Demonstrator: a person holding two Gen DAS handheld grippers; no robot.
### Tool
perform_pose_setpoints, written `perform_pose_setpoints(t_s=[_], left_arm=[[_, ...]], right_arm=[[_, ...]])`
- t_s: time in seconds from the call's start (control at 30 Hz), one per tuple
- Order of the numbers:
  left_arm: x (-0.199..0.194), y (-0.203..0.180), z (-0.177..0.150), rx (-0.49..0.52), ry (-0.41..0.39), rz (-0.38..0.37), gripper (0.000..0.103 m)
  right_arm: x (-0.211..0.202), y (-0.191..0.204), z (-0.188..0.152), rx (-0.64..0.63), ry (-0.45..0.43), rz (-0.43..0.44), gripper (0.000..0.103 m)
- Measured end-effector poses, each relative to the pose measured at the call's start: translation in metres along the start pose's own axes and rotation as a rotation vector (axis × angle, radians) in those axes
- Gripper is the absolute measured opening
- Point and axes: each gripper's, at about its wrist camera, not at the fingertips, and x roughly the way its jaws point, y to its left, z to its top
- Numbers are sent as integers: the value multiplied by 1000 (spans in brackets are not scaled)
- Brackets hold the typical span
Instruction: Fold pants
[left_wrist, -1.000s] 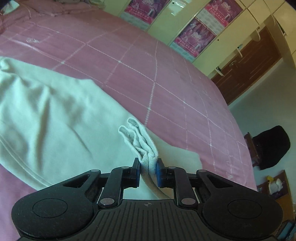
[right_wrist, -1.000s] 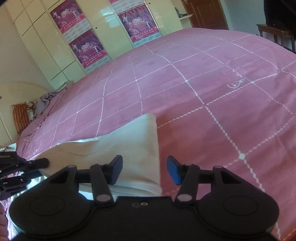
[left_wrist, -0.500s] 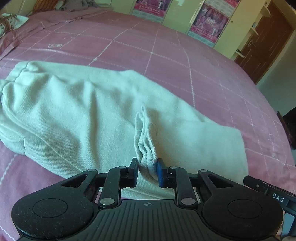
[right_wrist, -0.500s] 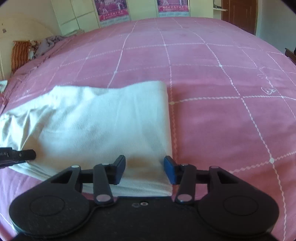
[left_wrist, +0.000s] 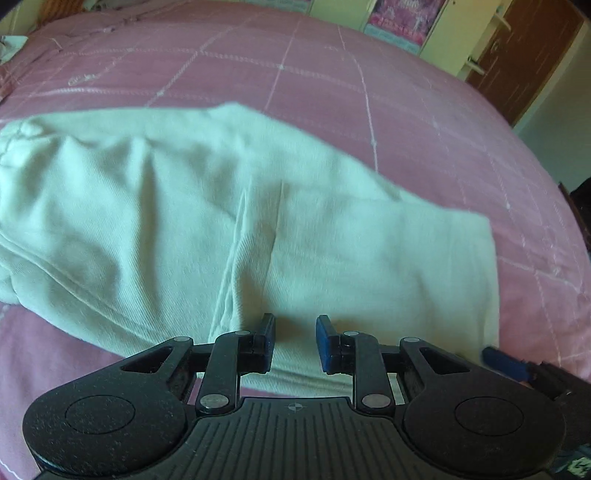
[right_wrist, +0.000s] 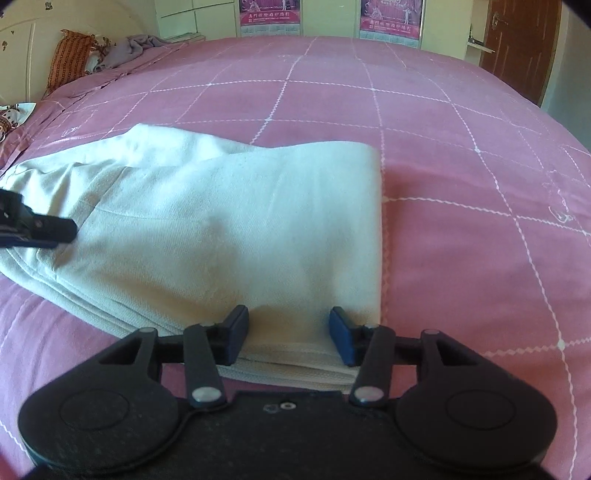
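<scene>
Pants (left_wrist: 184, 221), one pale off-white pair, lie folded flat on a pink bedspread (left_wrist: 424, 122) crossed by thin white grid lines. In the right wrist view the pants (right_wrist: 229, 229) end at a straight fold along their right side, and past that edge the bedspread (right_wrist: 461, 184) runs wide and bare to the far end of the bed. The near edge shows several stacked layers of cloth just under the tool. In the left wrist view a bunched cuff or waistband sits at the far left, and two raised seams or creases run down the middle of the cloth toward the tool.

Two grippers are in play. The left gripper (left_wrist: 295, 341) hovers over the near edge of the pants with its jaws apart and nothing between them; the cloth lies just beyond and below the blue-padded tips. The right gripper (right_wrist: 288, 334) also has its jaws spread wide, straddling the near right corner of the pants without pinching it; whether the tips touch the cloth cannot be told. Each tool shows at the edge of the other's view.

At the head of the bed sit an orange patterned pillow (right_wrist: 70, 55) and a crumpled grey cloth (right_wrist: 136, 46). Two posters (right_wrist: 391, 16) hang on pale cupboard doors, beside a brown wooden door (right_wrist: 517, 40).
</scene>
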Motion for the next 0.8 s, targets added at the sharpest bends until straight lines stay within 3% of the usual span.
perform_pose_setpoints(t_s=[0.1,0.3,0.43,0.53,0.7,0.8], left_arm=[[1,-11,-10,87,-39,35,25],[-4,-19,4,105,7,47,26],[-14,-31,15,151,-41,47,28],[-18,-40,28,163,-73,28,33],[-4,-48,56,178,-112,46,39],[18,-47,71,165,-84,65,40]], right_arm=[[-1,1,-2,-9,0,-3,50],[-1,2,3,-14,8,-13,50],[-14,-3,20,33,-32,28,50],[-14,1,37,5,-67,6,49],[2,6,72,-17,-94,-22,47],[17,8,91,-12,-110,-36,43]])
